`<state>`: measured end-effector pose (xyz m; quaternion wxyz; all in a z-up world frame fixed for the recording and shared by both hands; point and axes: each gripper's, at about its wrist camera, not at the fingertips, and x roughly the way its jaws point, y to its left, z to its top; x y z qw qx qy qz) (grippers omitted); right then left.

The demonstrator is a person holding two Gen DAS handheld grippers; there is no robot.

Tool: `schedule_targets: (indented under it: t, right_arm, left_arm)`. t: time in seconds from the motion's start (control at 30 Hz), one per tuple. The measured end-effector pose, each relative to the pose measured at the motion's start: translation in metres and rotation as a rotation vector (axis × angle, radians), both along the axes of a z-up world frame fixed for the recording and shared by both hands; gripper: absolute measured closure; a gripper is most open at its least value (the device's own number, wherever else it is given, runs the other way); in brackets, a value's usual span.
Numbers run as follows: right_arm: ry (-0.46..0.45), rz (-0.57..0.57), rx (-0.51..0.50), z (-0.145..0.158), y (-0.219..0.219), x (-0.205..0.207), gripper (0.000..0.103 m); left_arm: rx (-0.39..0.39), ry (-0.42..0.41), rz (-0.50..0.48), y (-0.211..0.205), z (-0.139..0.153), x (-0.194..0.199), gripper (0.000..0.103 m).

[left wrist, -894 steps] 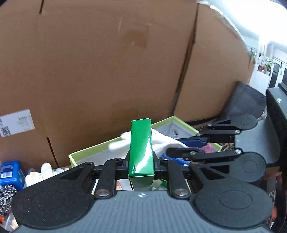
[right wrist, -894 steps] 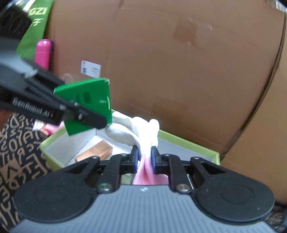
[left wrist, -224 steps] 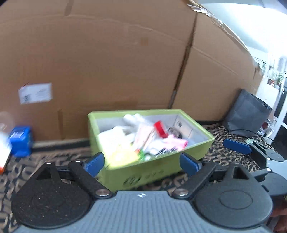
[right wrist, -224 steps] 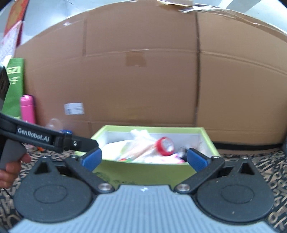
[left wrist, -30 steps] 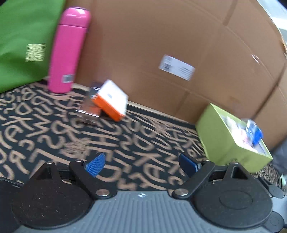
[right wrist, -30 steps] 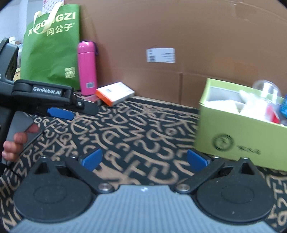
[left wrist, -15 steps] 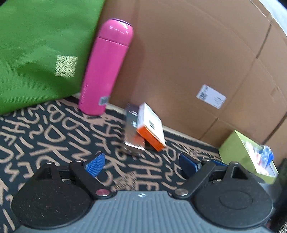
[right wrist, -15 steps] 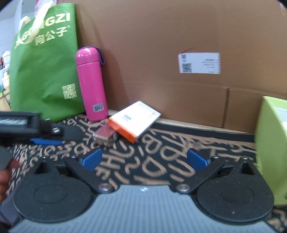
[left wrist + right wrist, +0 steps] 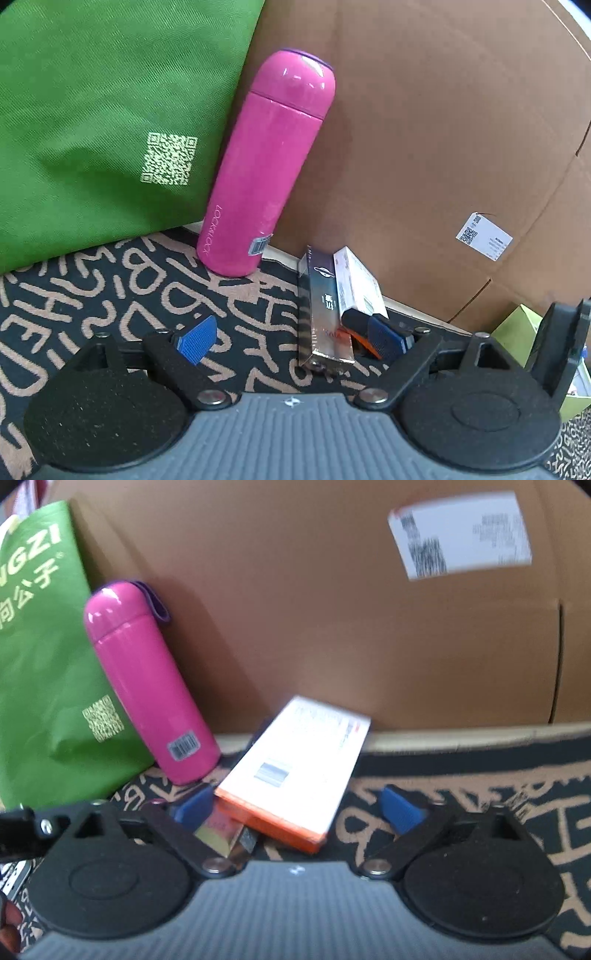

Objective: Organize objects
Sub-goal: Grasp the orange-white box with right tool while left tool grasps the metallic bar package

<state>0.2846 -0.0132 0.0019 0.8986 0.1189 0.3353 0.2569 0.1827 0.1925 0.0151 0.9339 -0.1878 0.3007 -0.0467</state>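
A white box with orange sides (image 9: pixel 291 771) lies tilted on a shiny rose-gold box (image 9: pixel 221 836) on the patterned mat. My right gripper (image 9: pixel 297 808) is low over them; its jaws are closing with the white-orange box between them, and the pads are not pressing on it. In the left wrist view the shiny box (image 9: pixel 325 321) and the white-orange box (image 9: pixel 356 284) lie just ahead of my left gripper (image 9: pixel 291 334), which is open and holds nothing. The lime-green box (image 9: pixel 517 330) shows at the right edge.
A pink bottle (image 9: pixel 266 166) stands upright against the cardboard wall (image 9: pixel 424 147), left of the boxes, next to a green bag (image 9: pixel 92 110). Part of the right gripper's body (image 9: pixel 565 343) is at the far right. The left gripper's arm (image 9: pixel 37 830) reaches in at lower left.
Both grippers have come closer to the pink bottle and the two boxes. The right gripper's jaws have narrowed around the white-orange box. The lime-green box has left the right wrist view.
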Motion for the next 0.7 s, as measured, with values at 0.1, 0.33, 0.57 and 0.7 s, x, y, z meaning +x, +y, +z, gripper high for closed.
schedule_targets:
  t: [0.1, 0.33, 0.57, 0.7]
  right_arm:
    - [-0.024, 0.011, -0.043, 0.0, -0.007, -0.006, 0.03]
    - [-0.083, -0.008, -0.21, 0.002, -0.042, -0.04, 0.03]
    - [-0.102, 0.021, -0.316, 0.002, -0.068, -0.089, 0.03]
    - [-0.122, 0.043, -0.37, 0.003, -0.077, -0.118, 0.03]
  left_arm:
    - [0.022, 0.01, -0.023, -0.008, -0.003, 0.009, 0.011]
    - [0.109, 0.072, -0.098, -0.039, -0.019, 0.04, 0.011]
    - [0.272, 0.082, -0.136, -0.069, -0.029, 0.057, 0.028]
    - [0.41, 0.059, -0.202, -0.091, -0.03, 0.04, 0.058]
